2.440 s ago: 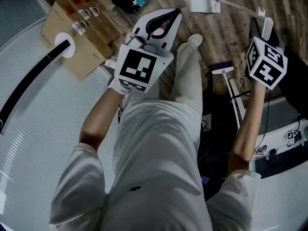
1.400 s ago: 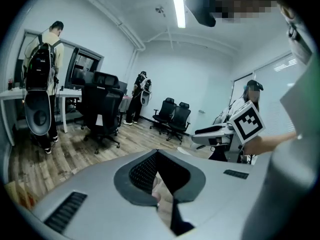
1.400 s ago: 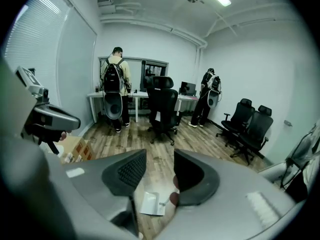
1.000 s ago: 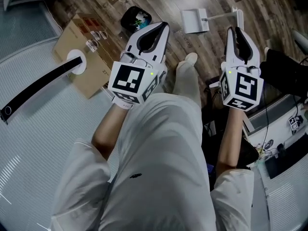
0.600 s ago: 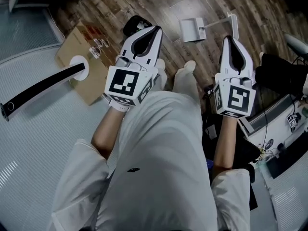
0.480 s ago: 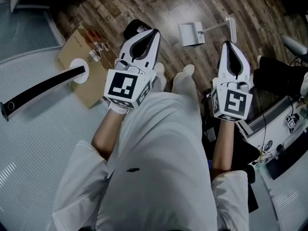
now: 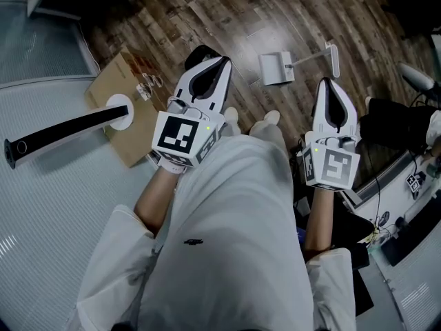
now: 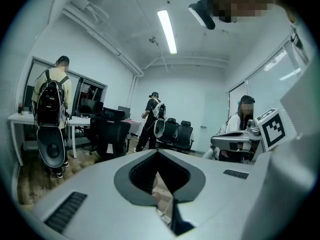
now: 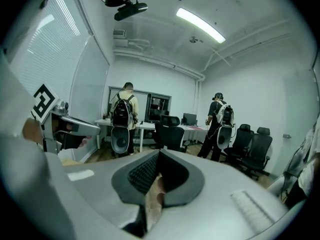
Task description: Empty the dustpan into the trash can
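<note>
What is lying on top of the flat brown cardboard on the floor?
A white round disc joined to a long black bar, and small pale items near its far edge. The left gripper covers part of the flat brown cardboard's right side.

Person's two grippers, seen from above, side by side and pointing forward, slightly downward. The left gripper (image 7: 222, 62) has its jaws together with nothing between them. The right gripper (image 7: 329, 83), well apart to its right, is likewise closed and empty. Bare forearms (image 7: 155, 195) trail behind each.

dustpan (image 7: 277, 68) on floor (image 7: 227, 12), cardboard box (image 7: 114, 81) left — apart
</note>
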`<action>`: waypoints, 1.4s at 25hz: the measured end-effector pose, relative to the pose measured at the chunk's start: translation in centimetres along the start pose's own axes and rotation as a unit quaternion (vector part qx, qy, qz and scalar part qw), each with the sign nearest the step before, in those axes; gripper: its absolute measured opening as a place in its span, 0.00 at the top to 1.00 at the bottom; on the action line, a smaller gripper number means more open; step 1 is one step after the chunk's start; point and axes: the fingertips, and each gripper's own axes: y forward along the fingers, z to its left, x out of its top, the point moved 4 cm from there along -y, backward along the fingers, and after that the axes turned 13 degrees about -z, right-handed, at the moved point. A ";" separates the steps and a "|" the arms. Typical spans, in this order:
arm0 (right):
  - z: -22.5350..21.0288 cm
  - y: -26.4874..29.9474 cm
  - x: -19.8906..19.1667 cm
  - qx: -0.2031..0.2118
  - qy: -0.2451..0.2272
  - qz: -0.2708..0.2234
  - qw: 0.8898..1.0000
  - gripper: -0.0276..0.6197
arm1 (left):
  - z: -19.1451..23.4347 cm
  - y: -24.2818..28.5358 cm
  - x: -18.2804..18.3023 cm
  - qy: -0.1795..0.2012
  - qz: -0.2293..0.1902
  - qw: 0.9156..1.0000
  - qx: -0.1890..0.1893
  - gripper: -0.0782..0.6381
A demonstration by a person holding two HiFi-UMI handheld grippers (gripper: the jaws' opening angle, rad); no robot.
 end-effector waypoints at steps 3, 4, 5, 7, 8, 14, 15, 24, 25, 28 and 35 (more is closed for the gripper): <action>0.6 -0.3 1.2 0.000 -0.002 -0.008 1.000 0.94 | 0.3 -0.7 1.4 0.006 -0.012 1.000 0.001 0.88; 0.6 -0.4 1.3 -0.002 0.001 -0.009 1.000 0.94 | 0.4 -0.8 1.9 0.009 -0.017 1.000 0.001 0.88; 0.7 -0.5 1.4 -0.004 0.007 -0.010 1.000 0.94 | 0.6 -0.9 2.3 0.012 -0.022 1.000 0.000 0.88; 0.9 -0.8 1.6 -0.002 0.015 -0.014 1.000 0.94 | 0.8 -1.3 3.1 0.015 -0.029 0.999 -0.001 0.88; 1.1 -1.0 1.8 -0.001 0.015 -0.016 1.000 0.94 | 0.9 -1.5 3.4 0.016 -0.031 0.999 -0.002 0.88; 1.8 -2.0 2.8 -0.004 -0.001 -0.022 1.000 0.94 | 0.8 -2.5 4.1 0.021 -0.038 0.999 -0.012 0.88; 2.1 -2.2 2.7 -0.005 0.000 -0.023 1.000 0.94 | 0.8 -2.9 4.2 0.022 -0.039 0.999 -0.015 0.88; 1.9 -4.3 1.2 -0.056 0.004 -0.064 0.996 0.94 | 0.7 -3.0 4.8 0.023 -0.047 0.998 -0.025 0.88; 1.9 -4.4 1.2 -0.058 0.003 -0.066 0.996 0.94 | 0.8 -2.9 4.8 0.023 -0.047 0.998 -0.026 0.88; 2.2 -4.0 2.1 -0.041 -0.002 -0.062 0.997 0.94 | 0.9 -2.7 4.7 0.018 -0.045 0.998 -0.026 0.88; 2.8 -3.5 2.5 -0.036 0.024 -0.051 0.998 0.94 | 0.9 -3.8 4.5 0.017 -0.047 0.998 -0.029 0.88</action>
